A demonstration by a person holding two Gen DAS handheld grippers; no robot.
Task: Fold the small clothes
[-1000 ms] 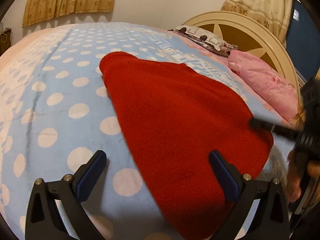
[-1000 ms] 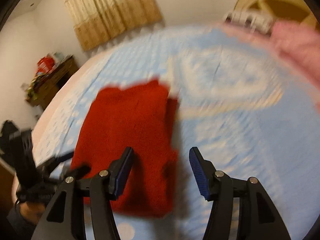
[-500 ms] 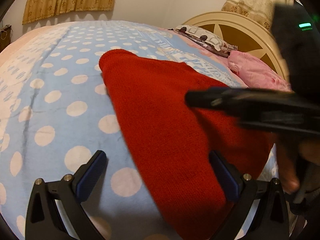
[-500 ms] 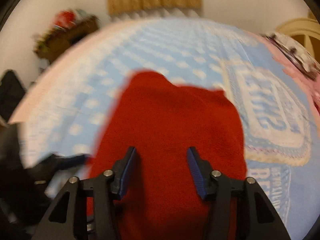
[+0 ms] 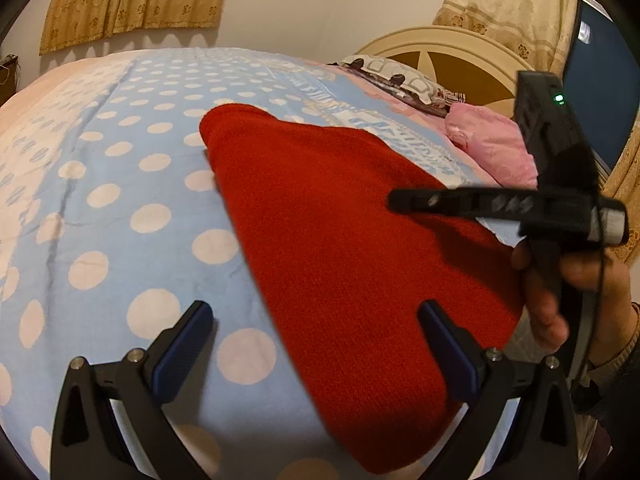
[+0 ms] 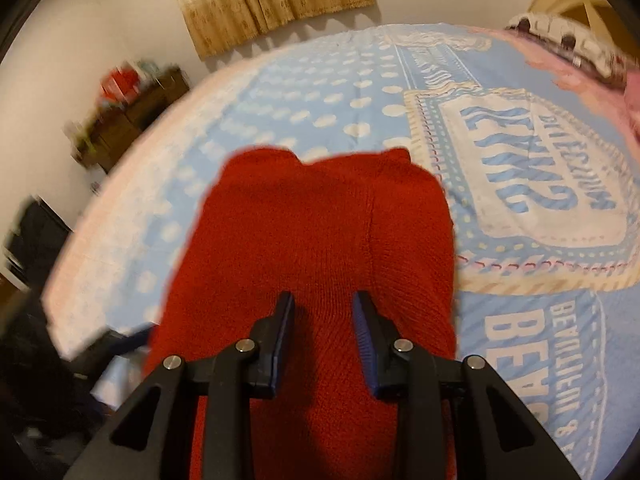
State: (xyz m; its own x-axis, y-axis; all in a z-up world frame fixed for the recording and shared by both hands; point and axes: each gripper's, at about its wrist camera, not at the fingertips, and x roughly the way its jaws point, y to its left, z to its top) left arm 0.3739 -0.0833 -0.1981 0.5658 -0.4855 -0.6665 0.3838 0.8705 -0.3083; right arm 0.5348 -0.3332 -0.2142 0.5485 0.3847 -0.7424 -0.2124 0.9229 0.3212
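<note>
Nearest in the left wrist view, the left gripper (image 5: 316, 340) has its jaws spread wide and holds nothing. Its left pad is over the blue polka-dot bedspread (image 5: 120, 216), while its right pad is over the near end of the red knit garment (image 5: 340, 248), so the garment's long left edge runs up between the jaws.

In the right wrist view, the right gripper (image 6: 323, 336) has its jaws parted by a narrow gap with nothing pinched. Both pads are over the middle of the red knit garment (image 6: 312, 232), which lies flat, lengthwise away from the jaws, with a fold line down its right side.

Farther out, in the left view, the right gripper (image 5: 404, 202) reaches in over the garment's right edge. Beyond lie a pink pillow (image 5: 496, 148) and the cream headboard (image 5: 452, 46).
</note>
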